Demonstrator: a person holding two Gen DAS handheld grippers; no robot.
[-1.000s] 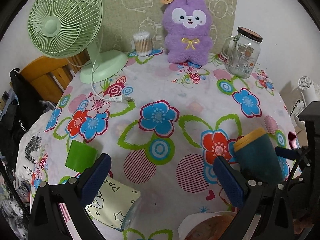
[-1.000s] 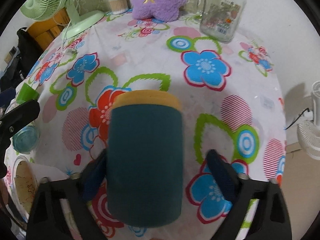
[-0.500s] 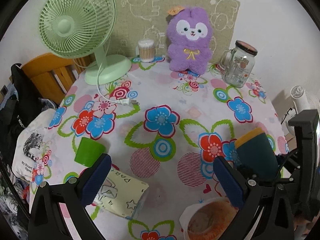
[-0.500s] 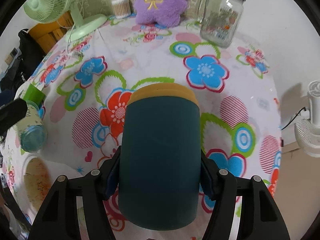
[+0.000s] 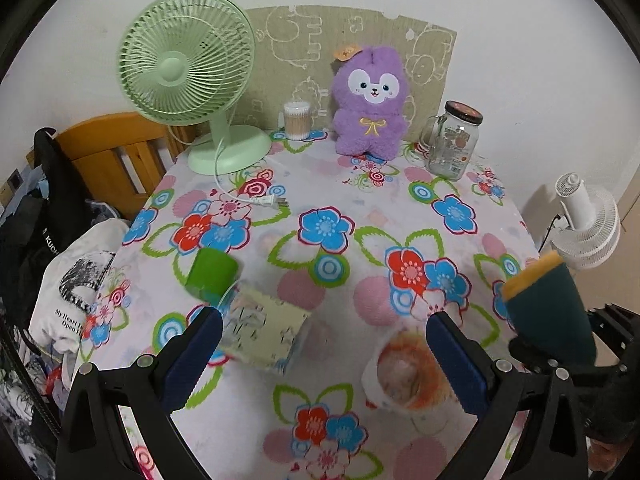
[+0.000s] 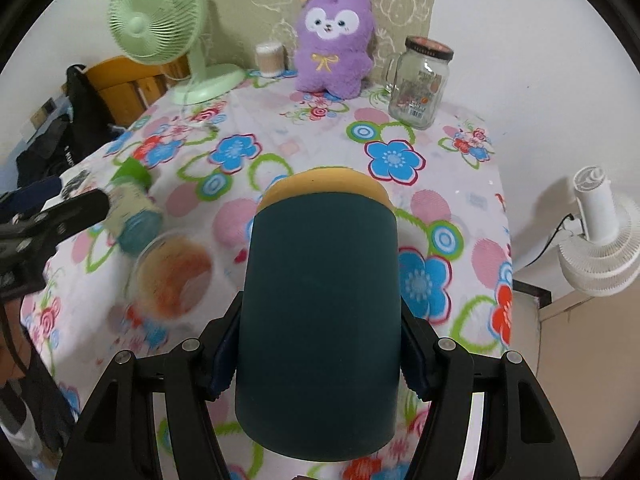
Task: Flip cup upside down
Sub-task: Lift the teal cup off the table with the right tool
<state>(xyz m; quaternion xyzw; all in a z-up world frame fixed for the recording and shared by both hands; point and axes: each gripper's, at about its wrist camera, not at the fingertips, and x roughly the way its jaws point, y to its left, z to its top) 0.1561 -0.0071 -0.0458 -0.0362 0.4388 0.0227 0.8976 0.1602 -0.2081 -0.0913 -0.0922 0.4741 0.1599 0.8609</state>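
You have the dark teal cup (image 6: 320, 320) with its yellow-orange end (image 6: 326, 188) clamped between the right gripper (image 6: 320, 360) fingers, pads pressed to both sides of its wall, lifted clear above the flowered tablecloth (image 6: 400, 136). From the left wrist view the cup (image 5: 548, 312) hangs tilted near the table's right edge, yellow end up and leaning inward.

To turn it well, roll your wrist about the line through the two pads so the cup pivots in place and does not swing. Keep the squeeze firm; the wall looks smooth, so I'd judge it could slip as weight shifts. Stay high enough that the rim clears the cloth through the whole turn.

Just left of the cup sits a white cup with orange print (image 5: 404, 368), and beyond it a lying pale patterned glass (image 5: 264, 332) and a green cup (image 5: 212, 272). Set down right of those.

Your left gripper (image 5: 320, 352) has its fingers wide apart, holding nothing; keep it back.
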